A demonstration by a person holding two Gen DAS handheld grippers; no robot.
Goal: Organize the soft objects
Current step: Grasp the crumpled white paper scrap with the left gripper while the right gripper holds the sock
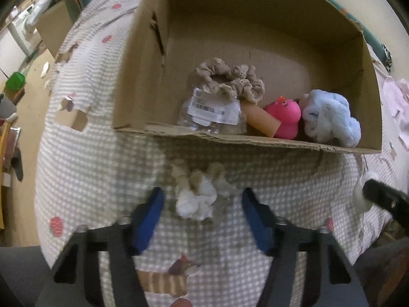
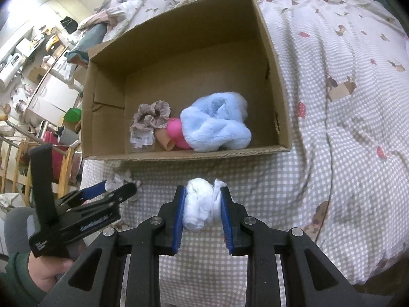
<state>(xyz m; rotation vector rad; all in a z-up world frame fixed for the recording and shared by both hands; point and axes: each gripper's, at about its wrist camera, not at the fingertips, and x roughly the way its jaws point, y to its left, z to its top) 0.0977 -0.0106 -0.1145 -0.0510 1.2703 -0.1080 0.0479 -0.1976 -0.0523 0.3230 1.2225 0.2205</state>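
A cardboard box [image 1: 143, 58] lies on the bed, also in the right wrist view [image 2: 271, 81]. Inside lie a beige lace scrunchie [image 1: 230, 79], a clear packet with a label [image 1: 212, 112], a pink toy [image 1: 283, 117] and a fluffy blue plush [image 1: 329, 117]. My left gripper [image 1: 202, 204] is open around a white and beige scrunchie [image 1: 196, 194] on the bedcover, in front of the box. My right gripper [image 2: 202, 209] is shut on a white fluffy ball [image 2: 199, 204], just before the box's front edge.
The bed has a checked cover [image 2: 345, 153] with animal prints. The bed's left edge drops to a cluttered floor with a green container [image 1: 15, 80]. Shelves and furniture [image 2: 38, 58] stand at the left. My right gripper shows at the right of the left wrist view [image 1: 383, 199].
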